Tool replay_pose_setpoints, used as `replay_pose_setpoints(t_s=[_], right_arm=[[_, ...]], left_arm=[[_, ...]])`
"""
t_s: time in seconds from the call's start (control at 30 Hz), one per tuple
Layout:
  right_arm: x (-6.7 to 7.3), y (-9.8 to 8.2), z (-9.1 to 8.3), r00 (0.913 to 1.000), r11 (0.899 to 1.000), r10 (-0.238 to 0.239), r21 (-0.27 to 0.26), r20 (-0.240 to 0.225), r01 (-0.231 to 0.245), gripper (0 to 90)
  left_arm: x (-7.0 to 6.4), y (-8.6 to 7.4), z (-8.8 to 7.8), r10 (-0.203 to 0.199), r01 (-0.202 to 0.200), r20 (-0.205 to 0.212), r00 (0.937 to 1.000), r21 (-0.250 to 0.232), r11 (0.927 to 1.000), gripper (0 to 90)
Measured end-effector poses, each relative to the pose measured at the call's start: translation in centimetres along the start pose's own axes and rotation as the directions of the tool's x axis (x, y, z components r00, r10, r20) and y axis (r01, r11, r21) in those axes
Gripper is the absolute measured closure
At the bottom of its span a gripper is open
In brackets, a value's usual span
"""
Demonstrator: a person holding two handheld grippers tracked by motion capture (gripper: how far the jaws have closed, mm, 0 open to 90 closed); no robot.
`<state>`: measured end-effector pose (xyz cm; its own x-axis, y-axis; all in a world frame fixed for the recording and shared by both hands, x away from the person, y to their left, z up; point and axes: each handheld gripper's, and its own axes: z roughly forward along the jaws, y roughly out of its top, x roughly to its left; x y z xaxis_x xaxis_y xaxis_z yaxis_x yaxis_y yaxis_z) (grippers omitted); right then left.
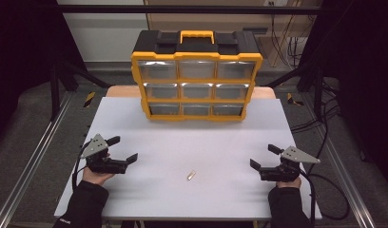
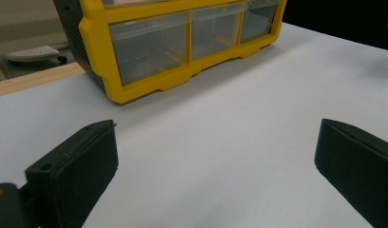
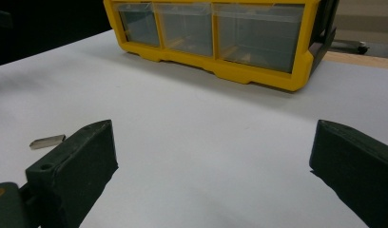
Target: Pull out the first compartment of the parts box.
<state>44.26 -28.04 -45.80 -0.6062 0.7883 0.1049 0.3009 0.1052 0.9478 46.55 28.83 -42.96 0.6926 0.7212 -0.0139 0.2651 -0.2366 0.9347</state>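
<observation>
A yellow and black drawer organizer (image 1: 197,76) with clear drawers stands upright at the far middle of the white table (image 1: 149,142); its lower drawers face both gripper views (image 2: 182,42) (image 3: 216,33). A small pale metal piece (image 1: 191,175) lies on the table between my hands, also seen at the left of the right gripper view (image 3: 47,141). My left gripper (image 1: 123,149) rests near the left edge, open and empty (image 2: 216,156). My right gripper (image 1: 263,156) rests near the right edge, open and empty (image 3: 213,156).
Black frame posts and rails run along both sides of the table. Cables (image 1: 325,123) lie on the floor at the right. A strip of wooden board (image 1: 121,91) shows behind the table's far edge, beside the organizer.
</observation>
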Motion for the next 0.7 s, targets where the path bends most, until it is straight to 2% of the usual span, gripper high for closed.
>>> replay_pose_setpoints(t_s=[0.2, 0.7], right_arm=[[0.0, 0.0, 0.0, 1.0, 1.0, -0.002, -0.001, 0.003, 0.002, 2.0], [0.0, 0.0, 0.0, 0.9999, 1.0, -0.008, 0.005, 0.008, 0.008, 2.0]], left_arm=[[0.0, 0.7, -0.1, 0.007, -0.007, -0.004, 1.0, -0.007, 0.9999, 0.2], [0.0, 2.1, 0.3, 0.043, -0.043, -0.005, 0.9991, 0.016, 0.999, 0.1]])
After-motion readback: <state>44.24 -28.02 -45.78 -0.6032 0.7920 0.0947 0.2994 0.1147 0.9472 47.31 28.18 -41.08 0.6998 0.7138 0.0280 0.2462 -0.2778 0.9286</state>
